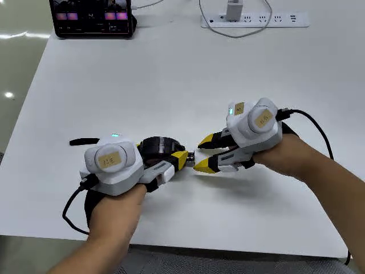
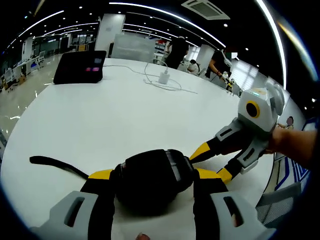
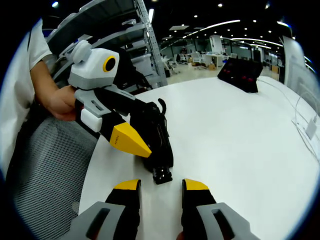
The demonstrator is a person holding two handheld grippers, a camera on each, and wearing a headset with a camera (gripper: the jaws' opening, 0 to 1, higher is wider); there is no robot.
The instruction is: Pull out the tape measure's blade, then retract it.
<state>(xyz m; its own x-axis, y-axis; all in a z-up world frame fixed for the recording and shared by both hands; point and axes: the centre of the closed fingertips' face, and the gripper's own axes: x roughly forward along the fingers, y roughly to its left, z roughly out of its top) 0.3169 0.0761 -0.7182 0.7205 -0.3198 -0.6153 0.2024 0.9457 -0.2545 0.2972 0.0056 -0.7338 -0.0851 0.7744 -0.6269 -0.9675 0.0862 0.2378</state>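
While the left tongs [image 2: 152, 177] pinch the tape measure [image 1: 157, 146], the right tongs [image 3: 161, 186] stand spread before its blade tip [image 3: 161, 174].

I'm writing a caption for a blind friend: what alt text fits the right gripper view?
The right gripper holds its two yellow-tipped jaws open, just short of the blade tip of a black tape measure. The left gripper clamps the case on a white table.
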